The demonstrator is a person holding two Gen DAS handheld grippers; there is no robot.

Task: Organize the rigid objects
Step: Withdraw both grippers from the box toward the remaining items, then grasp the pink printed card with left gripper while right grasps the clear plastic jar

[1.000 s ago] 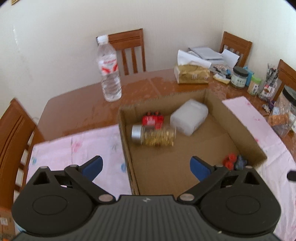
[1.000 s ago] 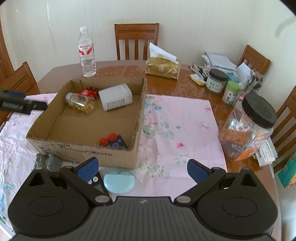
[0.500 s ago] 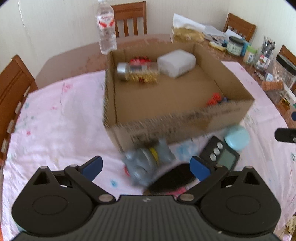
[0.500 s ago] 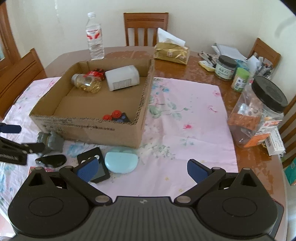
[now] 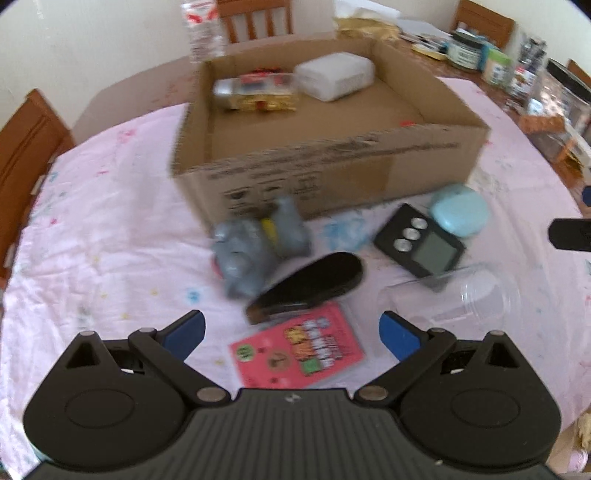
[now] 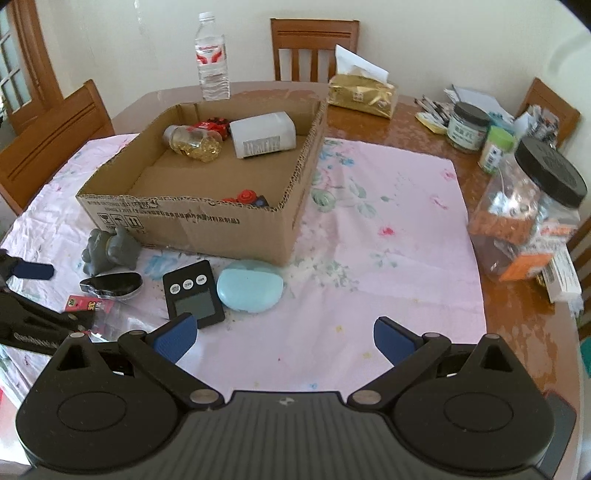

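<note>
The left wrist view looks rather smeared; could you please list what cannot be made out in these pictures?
- Grey toy: motion-blurred in left wrist view; shape unclear.
- Red and blue pieces: right wrist view, mostly hidden behind the cardboard box wall.
- Water bottle: top cut off by left view's edge.

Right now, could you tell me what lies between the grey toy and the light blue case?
The black timer lies between grey toy and light blue case, clearest in the right wrist view.

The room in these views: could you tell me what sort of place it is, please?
Most likely a home dining room: a wooden dining table with matching wooden chairs around it, a floral tablecloth, and a tissue pack and water bottle on it.
</note>
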